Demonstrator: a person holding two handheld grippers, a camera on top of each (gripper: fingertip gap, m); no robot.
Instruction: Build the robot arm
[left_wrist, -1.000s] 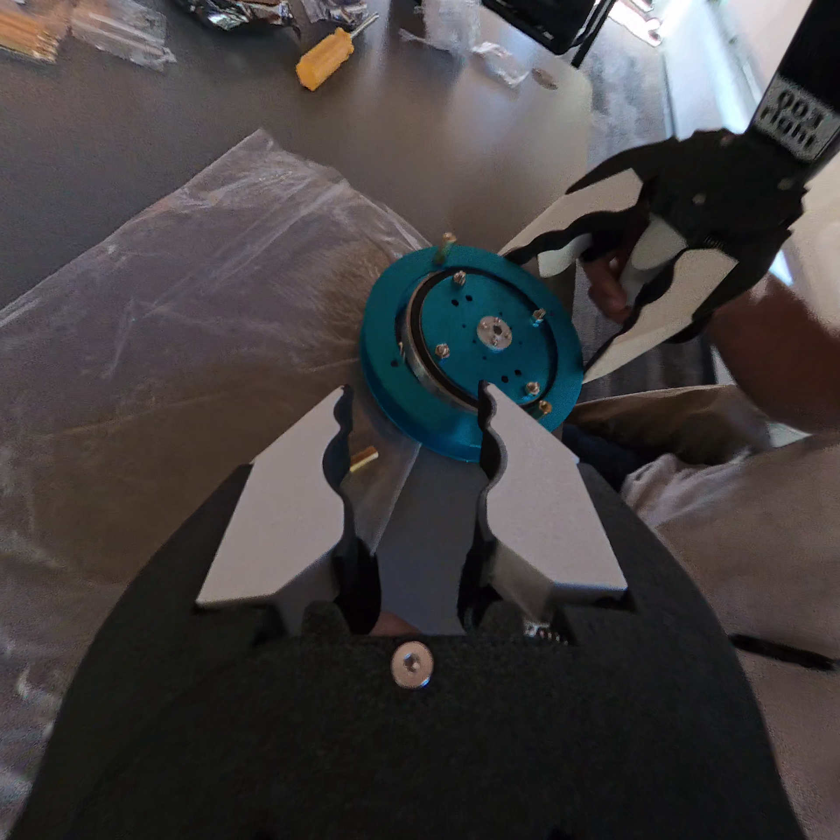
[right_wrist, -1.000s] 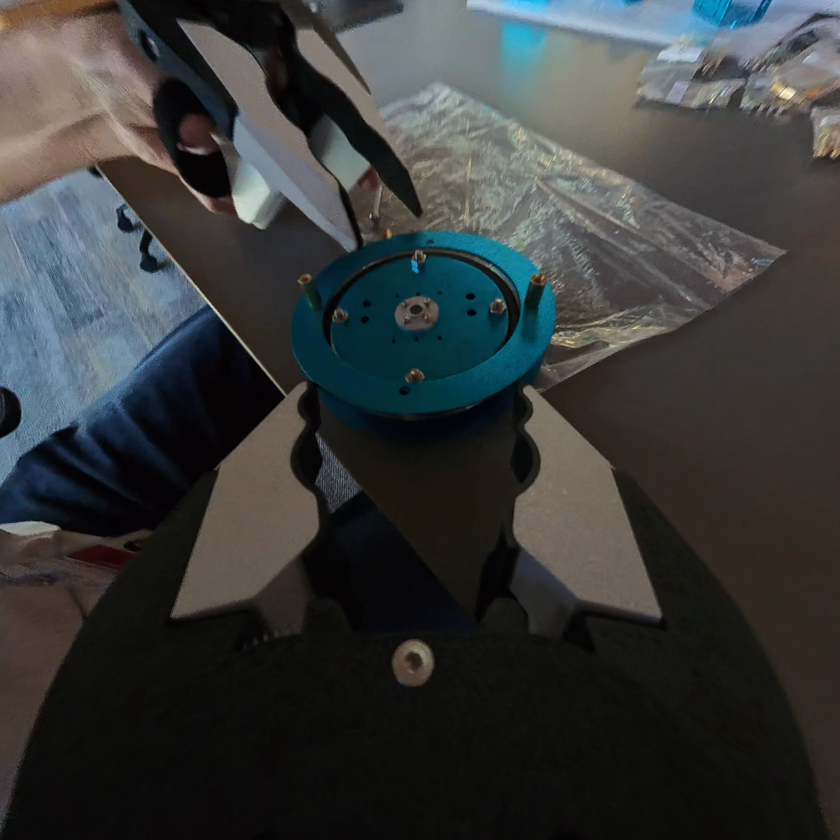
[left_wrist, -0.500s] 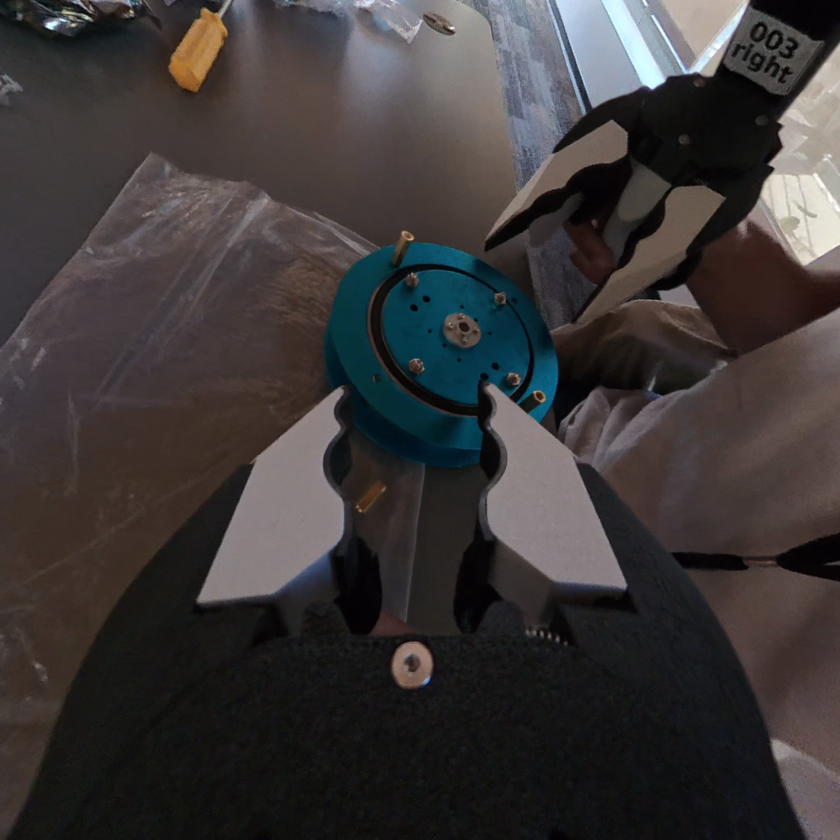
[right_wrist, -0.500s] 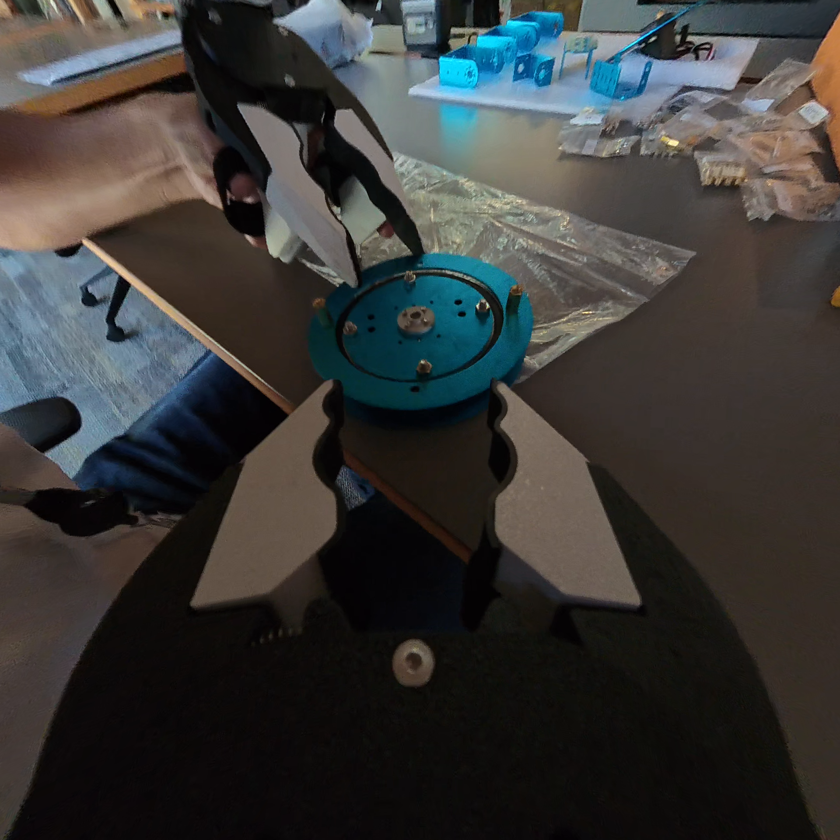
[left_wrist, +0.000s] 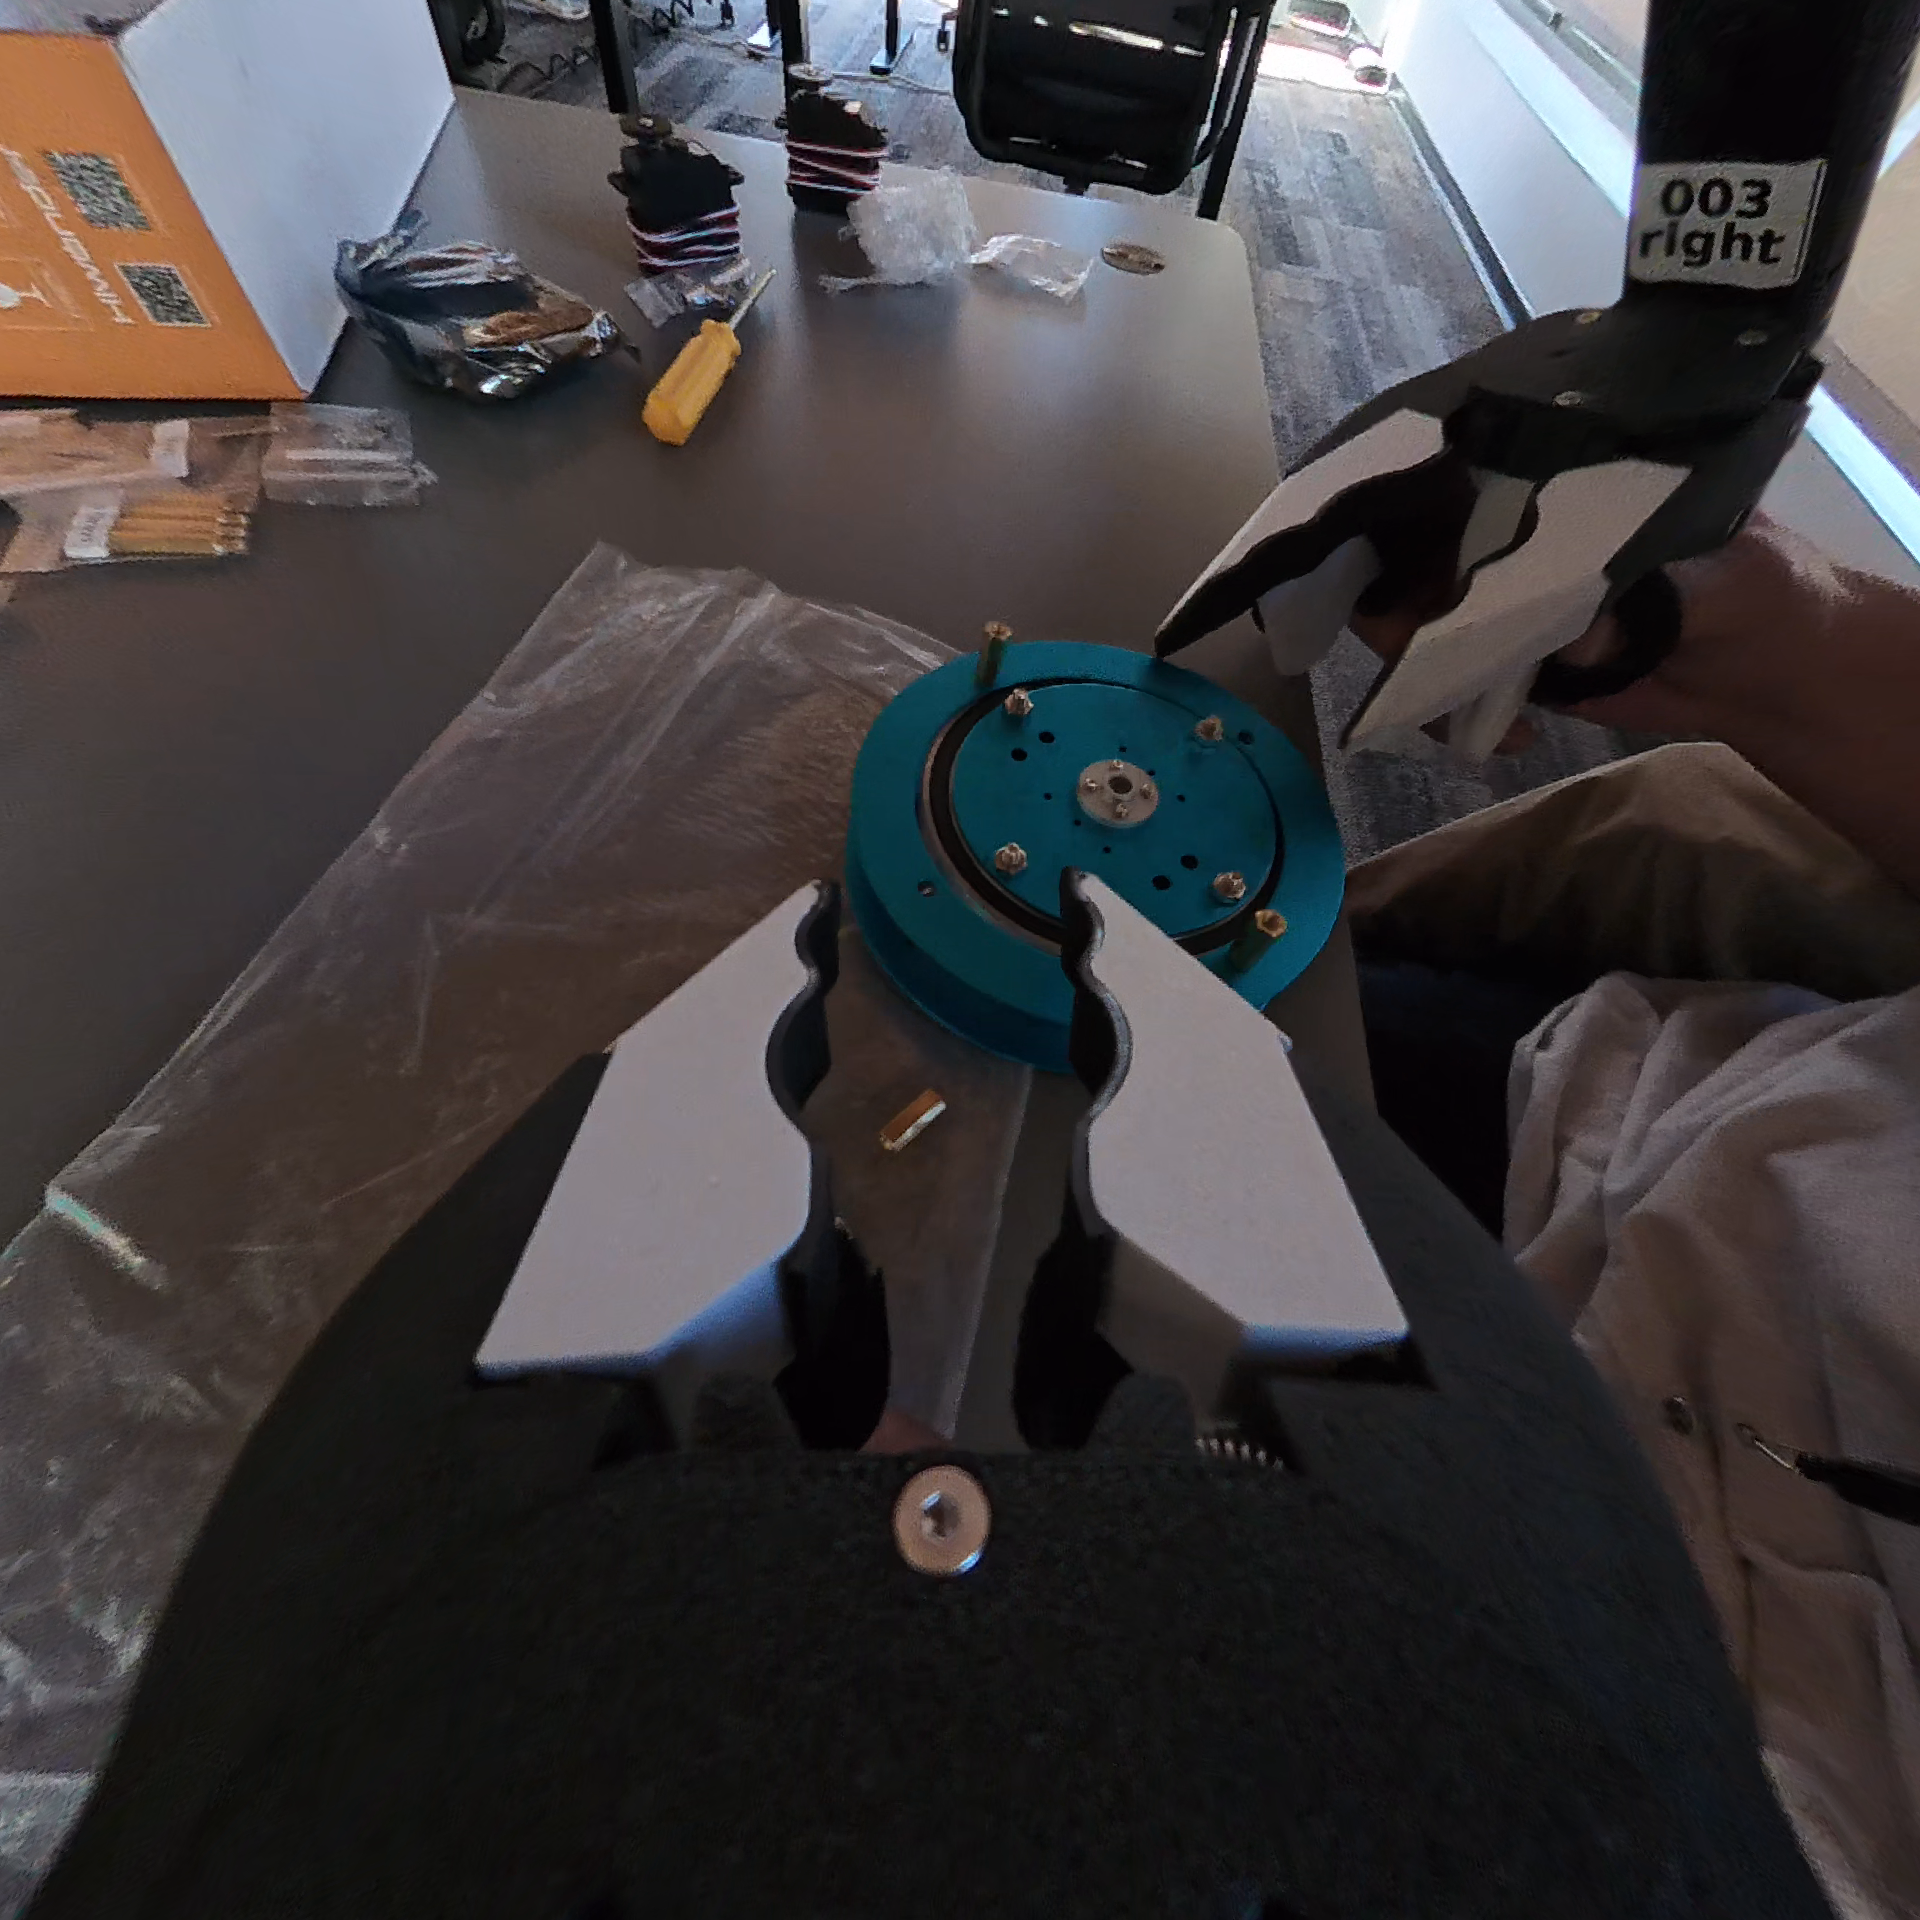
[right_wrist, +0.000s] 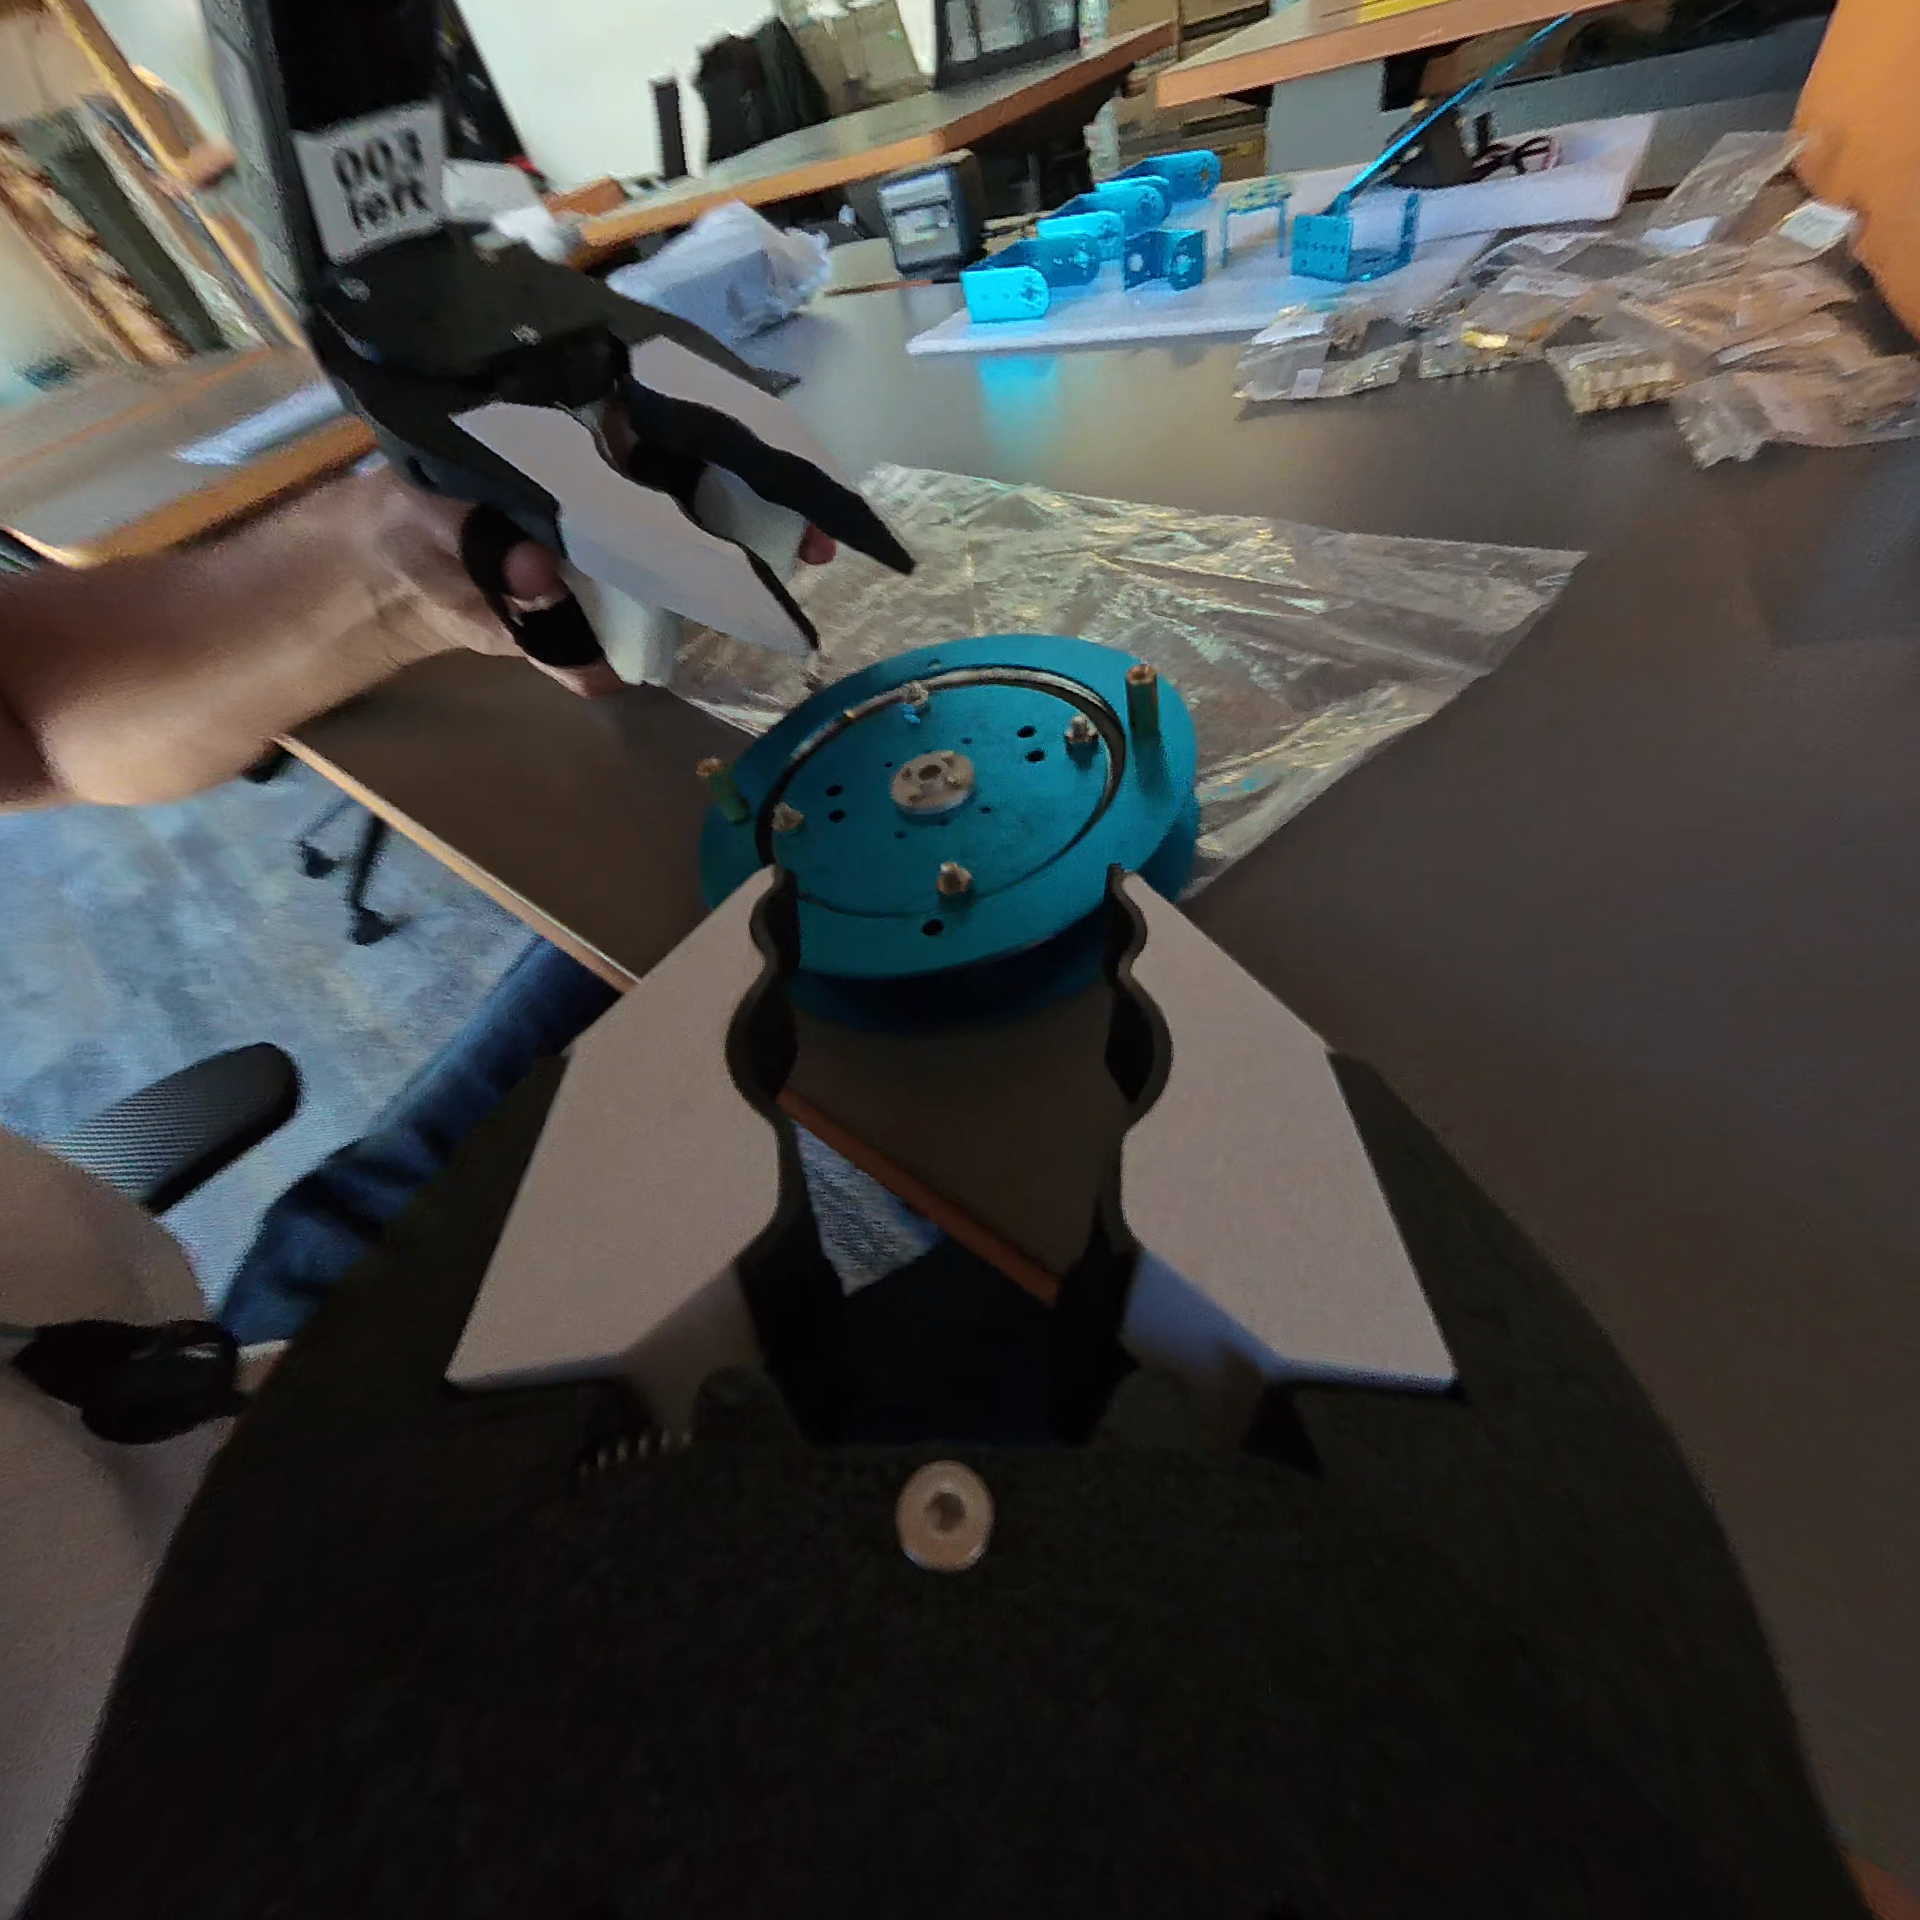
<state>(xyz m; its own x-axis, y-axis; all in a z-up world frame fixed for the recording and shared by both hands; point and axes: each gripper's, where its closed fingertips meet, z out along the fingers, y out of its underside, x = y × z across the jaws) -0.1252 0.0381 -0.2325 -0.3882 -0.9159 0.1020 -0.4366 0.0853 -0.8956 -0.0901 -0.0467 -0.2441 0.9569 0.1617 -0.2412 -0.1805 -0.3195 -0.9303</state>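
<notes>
**Two open grippers by a blue round part**

A big dark table (left_wrist: 935, 436) fills most of both views. A wide clear plastic sheet (left_wrist: 499, 883) lies flat on it, and its other side shows in the right wrist view too (right_wrist: 1247, 613).

An orange and white box (left_wrist: 135, 208) sits at the far left corner of the table. In the right wrist view, a white board with small blue metal brackets (right_wrist: 1132, 255) lies far back, with little bags of parts (right_wrist: 1621, 343) beside it.

The blue round part (left_wrist: 1091, 831) sits near the table edge, partly on the plastic sheet. It has a flat inner disc, a silver hub in the middle, and small brass posts standing up from it. In the right wrist view it (right_wrist: 956, 821) is right in front of the finger tips.

The left gripper (left_wrist: 945, 894) has its fingers spread apart with nothing between them. Its tips are just at the near side of the blue part. The right gripper (right_wrist: 940, 883) is spread apart too and holds nothing. In the left wrist view the right gripper (left_wrist: 1257, 686) hovers just above the far edge of the blue part.

A dark crinkly bag (left_wrist: 468, 312) and two black motors with wound wires (left_wrist: 681, 208) stand far back. A yellow screwdriver (left_wrist: 696, 374) lies near them.

A tiny brass post (left_wrist: 912, 1120) lies loose on the plastic, between the left gripper's fingers but not touched by them.
</notes>
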